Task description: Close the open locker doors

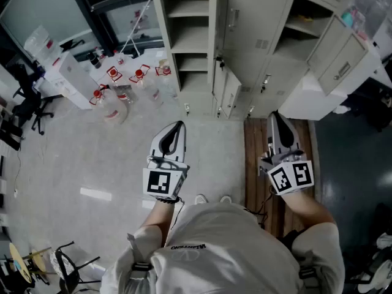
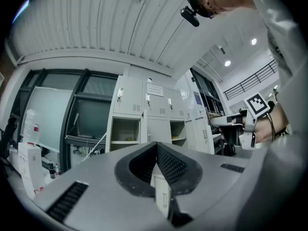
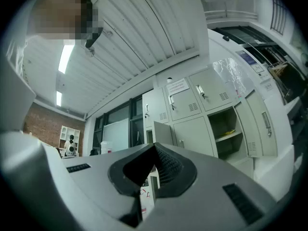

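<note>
A pale, speckled floor (image 1: pixel 92 158) fills the room, with a dark wooden strip (image 1: pixel 254 152) running along its right side. A bank of grey lockers (image 1: pixel 257 17) stands along the floor's far edge. Several of its doors hang open: a tall door (image 1: pixel 215 23) beside bare shelves, two low doors (image 1: pixel 231 94) near the locker foot, and a wide door (image 1: pixel 343 63) swung out at the right end. A person (image 1: pixel 214 244) in a white shirt stands facing them. Clear jugs (image 1: pixel 113 106) with red caps sit on the floor towards its far left. The left gripper (image 1: pixel 177 127) and right gripper (image 1: pixel 275 120) are held level and well short of the lockers, each with its jaws pressed together on nothing.
</note>
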Demonstrator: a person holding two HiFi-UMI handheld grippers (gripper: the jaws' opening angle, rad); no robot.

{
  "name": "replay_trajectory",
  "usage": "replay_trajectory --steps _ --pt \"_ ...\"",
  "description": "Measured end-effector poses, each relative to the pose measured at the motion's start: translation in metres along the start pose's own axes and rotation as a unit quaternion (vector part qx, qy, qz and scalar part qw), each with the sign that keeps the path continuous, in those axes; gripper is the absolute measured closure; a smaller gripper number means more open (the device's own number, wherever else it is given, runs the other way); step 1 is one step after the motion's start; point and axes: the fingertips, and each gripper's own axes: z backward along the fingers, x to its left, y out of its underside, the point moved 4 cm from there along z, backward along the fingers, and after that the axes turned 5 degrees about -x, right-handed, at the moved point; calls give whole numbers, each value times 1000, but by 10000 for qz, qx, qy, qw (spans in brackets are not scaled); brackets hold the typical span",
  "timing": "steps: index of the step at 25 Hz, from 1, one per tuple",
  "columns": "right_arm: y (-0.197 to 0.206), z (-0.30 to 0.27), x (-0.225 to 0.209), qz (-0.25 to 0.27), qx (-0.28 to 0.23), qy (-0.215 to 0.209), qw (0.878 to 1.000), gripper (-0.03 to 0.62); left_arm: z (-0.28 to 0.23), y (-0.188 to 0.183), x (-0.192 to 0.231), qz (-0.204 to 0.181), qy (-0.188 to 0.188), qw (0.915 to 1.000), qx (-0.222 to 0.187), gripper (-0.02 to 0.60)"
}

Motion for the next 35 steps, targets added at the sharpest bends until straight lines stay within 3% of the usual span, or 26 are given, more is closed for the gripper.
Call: replay_trajectory --steps 10,17,30,35 --pt "25 -34 2 64 -56 119 9999 583 -31 32 17 -3 307 9995 122 577" --pt "43 -75 -30 -71 7 -22 10000 583 -87 57 19 -96 311 9989 329 577" --pt "80 -170 -78 -243 168 -1362 9902 583 -200 108 13 -322 -302 9960 778 577" --pt "97 -196 -90 -524 346 -1620 9848 583 -224 121 14 -345 -552 9937 915 575"
